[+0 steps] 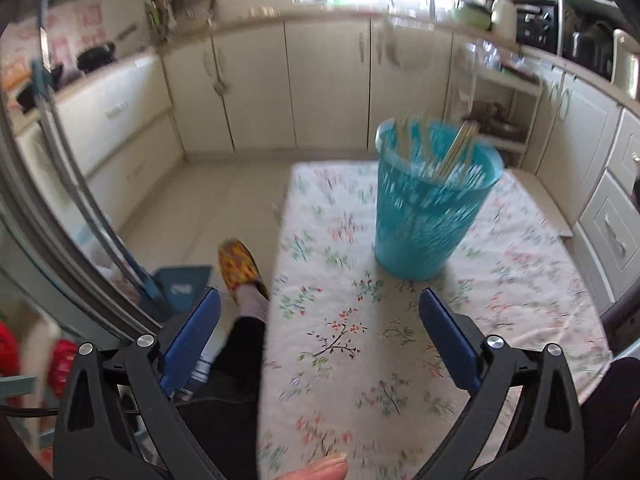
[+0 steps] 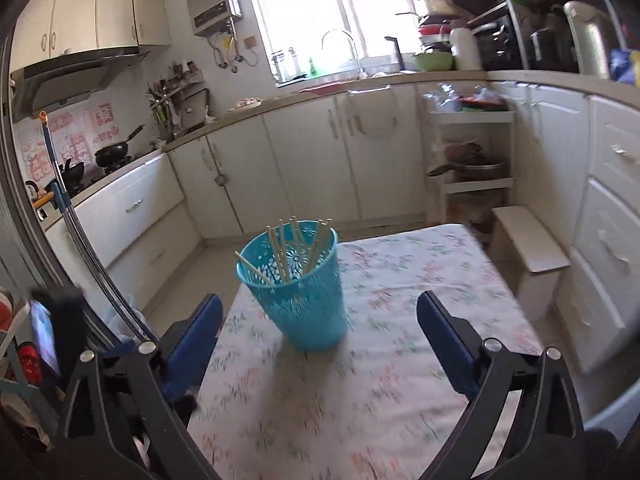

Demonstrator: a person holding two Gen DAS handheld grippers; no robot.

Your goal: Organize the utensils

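A turquoise perforated basket [image 2: 298, 286] stands upright on the floral tablecloth [image 2: 380, 380], with several pale wooden chopsticks [image 2: 286, 254] leaning inside it. In the left wrist view the same basket [image 1: 430, 204] and its chopsticks [image 1: 456, 148] are blurred, ahead and slightly right of my left gripper [image 1: 320, 300]. That gripper is open, with nothing between its blue pads [image 1: 192, 340]. My right gripper [image 2: 318, 306] is also open and empty, a little short of the basket's base. No loose utensils lie on the cloth in either view.
White kitchen cabinets [image 2: 304, 156] run around the table. A white step stool [image 2: 528, 248] and a shelf rack [image 2: 472, 152] stand at the far right. A mop handle [image 2: 68, 200] leans at the left. A person's slippered foot [image 1: 242, 268] and thumb [image 1: 320, 470] show near the table's left edge.
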